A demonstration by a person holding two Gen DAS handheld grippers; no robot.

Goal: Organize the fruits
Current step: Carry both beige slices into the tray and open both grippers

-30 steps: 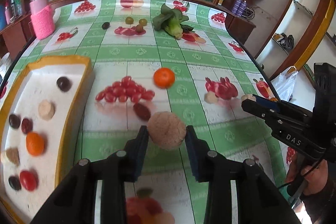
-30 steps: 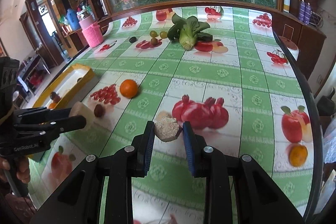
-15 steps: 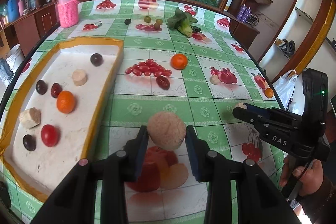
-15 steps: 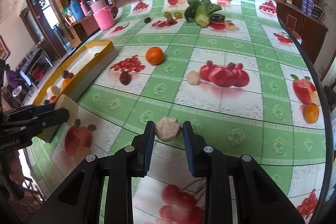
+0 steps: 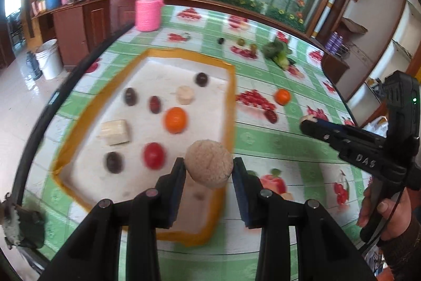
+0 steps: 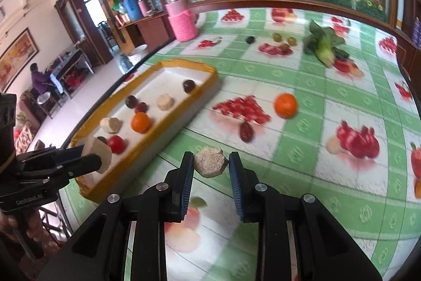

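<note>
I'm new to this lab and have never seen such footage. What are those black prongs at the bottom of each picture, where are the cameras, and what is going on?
No robot here: a person holds a black two-finger gripper in each hand, with a wide-angle camera on each looking along its fingers. One picture is the left gripper, clamped on a round brownish ball; the other is the right gripper, clamped on a small beige faceted chunk. Each gripper also shows at the edge of the other's picture. Below lie a green-checked fruit-print tablecloth and a yellow-rimmed white tray already holding several fruits and pale pieces. A loose orange and a dark red date remain on the cloth.

Each black hand-held gripper [image 6: 210, 175] has 2 blue-padded fingers [image 6: 185, 175], silver screws and white lettering.
</note>
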